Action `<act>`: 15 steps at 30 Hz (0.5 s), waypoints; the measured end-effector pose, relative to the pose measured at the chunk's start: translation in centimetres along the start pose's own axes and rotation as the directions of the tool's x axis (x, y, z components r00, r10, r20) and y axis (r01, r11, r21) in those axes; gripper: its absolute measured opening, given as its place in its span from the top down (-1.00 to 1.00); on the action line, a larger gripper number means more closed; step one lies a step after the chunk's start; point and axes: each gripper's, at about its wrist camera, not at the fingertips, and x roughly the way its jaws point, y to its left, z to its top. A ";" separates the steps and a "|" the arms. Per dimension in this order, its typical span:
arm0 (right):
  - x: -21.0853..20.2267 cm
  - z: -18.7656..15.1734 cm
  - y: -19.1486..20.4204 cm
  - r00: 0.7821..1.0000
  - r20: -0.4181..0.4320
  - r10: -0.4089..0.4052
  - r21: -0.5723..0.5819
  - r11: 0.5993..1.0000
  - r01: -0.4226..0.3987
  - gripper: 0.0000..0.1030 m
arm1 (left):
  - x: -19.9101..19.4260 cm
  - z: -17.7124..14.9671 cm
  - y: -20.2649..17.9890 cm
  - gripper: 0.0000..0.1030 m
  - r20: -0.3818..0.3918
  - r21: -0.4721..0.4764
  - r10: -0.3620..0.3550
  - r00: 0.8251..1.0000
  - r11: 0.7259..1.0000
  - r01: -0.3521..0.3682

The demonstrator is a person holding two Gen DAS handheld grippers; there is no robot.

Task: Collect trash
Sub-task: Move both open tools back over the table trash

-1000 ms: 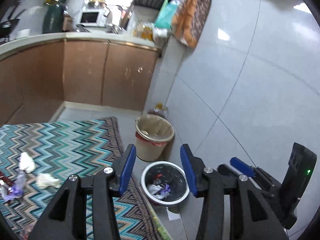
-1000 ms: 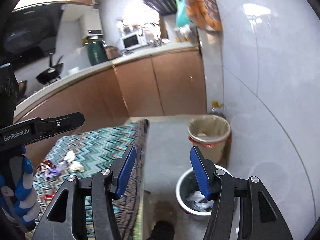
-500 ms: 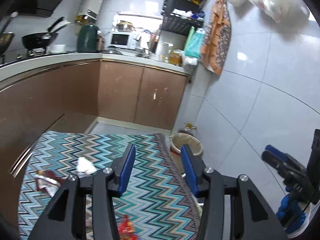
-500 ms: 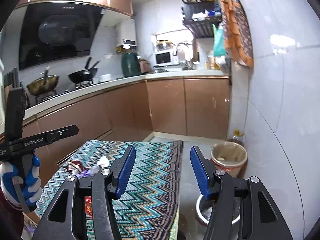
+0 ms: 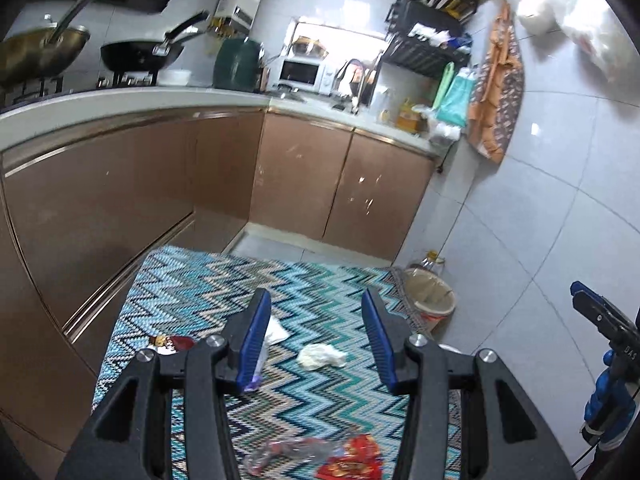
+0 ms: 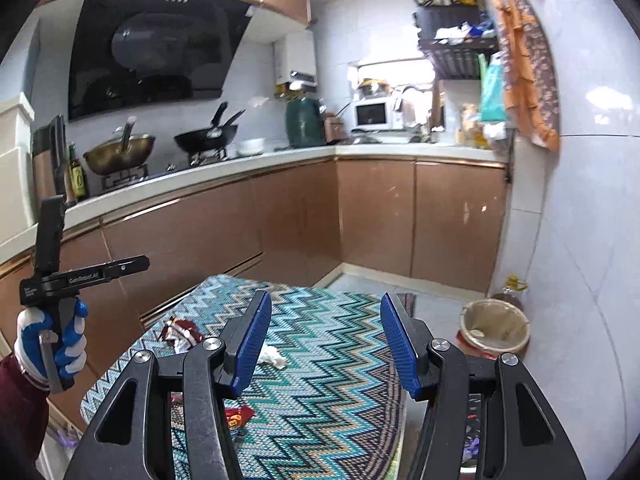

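Note:
My left gripper hangs open and empty above a zigzag rug. On the rug beyond its tips lie a crumpled white tissue, a second tissue and a dark red wrapper. Nearer to me are a red wrapper and a clear plastic wrapper. My right gripper is open and empty too, over the rug's right part, with a tissue, the dark wrapper and a red wrapper to its left. A beige lined bin stands by the wall.
Brown cabinets and a counter with pans run along the left and back. The tiled wall closes the right side. A gloved hand holds the left gripper at the left edge. A metal bin's rim peeks behind the left gripper's right finger.
Both views have swung away from the two bins by the wall and up toward the rug and the cabinets. The bins slid to the right and partly out of sight. Jaw gaps look unchanged.

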 end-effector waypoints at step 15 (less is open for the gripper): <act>16.9 -4.0 0.5 0.942 -0.273 0.196 0.010 0.980 -0.201 -0.01 | 17.8 -2.9 5.4 0.12 -0.320 -0.035 0.014 0.947 0.999 -0.027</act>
